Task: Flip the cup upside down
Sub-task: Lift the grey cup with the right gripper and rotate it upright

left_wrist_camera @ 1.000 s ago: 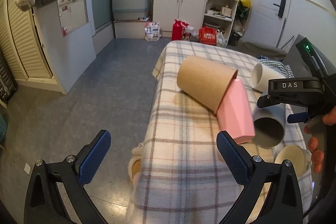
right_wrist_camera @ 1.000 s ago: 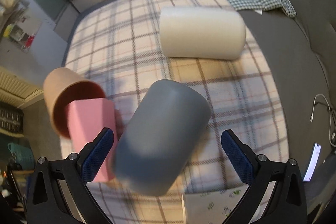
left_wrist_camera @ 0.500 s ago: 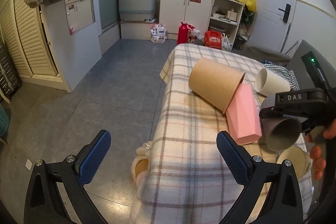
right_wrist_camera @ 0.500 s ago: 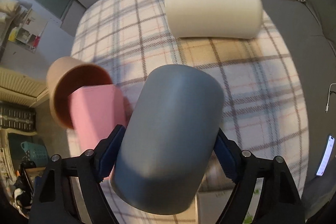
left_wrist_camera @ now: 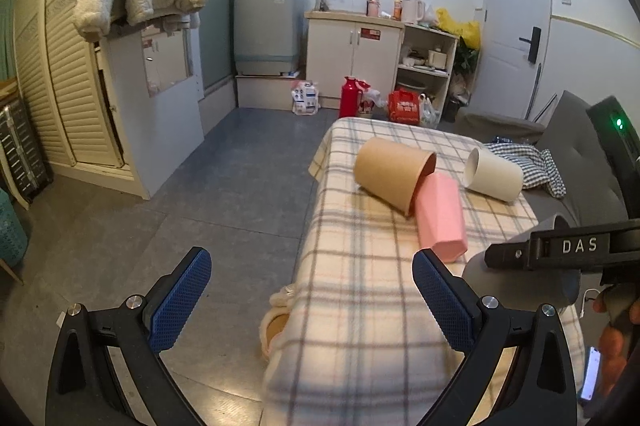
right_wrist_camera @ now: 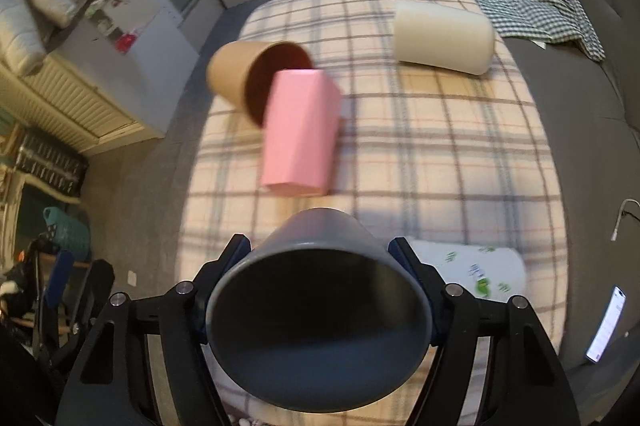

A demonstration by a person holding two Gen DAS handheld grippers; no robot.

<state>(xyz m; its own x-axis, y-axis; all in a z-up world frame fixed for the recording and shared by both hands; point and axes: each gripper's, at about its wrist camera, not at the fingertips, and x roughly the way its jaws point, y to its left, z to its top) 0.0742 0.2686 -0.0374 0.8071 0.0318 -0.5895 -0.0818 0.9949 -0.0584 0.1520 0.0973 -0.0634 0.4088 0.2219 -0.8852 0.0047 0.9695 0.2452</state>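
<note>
Right claw point(right_wrist_camera: 320, 278) clamped on grey cup point(right_wrist_camera: 320, 322) above plaid blanket point(right_wrist_camera: 420, 146); left claw point(left_wrist_camera: 312, 290) spread over tiled floor point(left_wrist_camera: 224, 186)

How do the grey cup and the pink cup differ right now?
The grey cup is clamped in the right hand-held gripper, open mouth toward its camera; the pink cup lies loose on the checked blanket. The grey cup is round, the pink cup flat-sided. The pink cup's end sits in the brown cup. Neither stands upside down yet.
</note>
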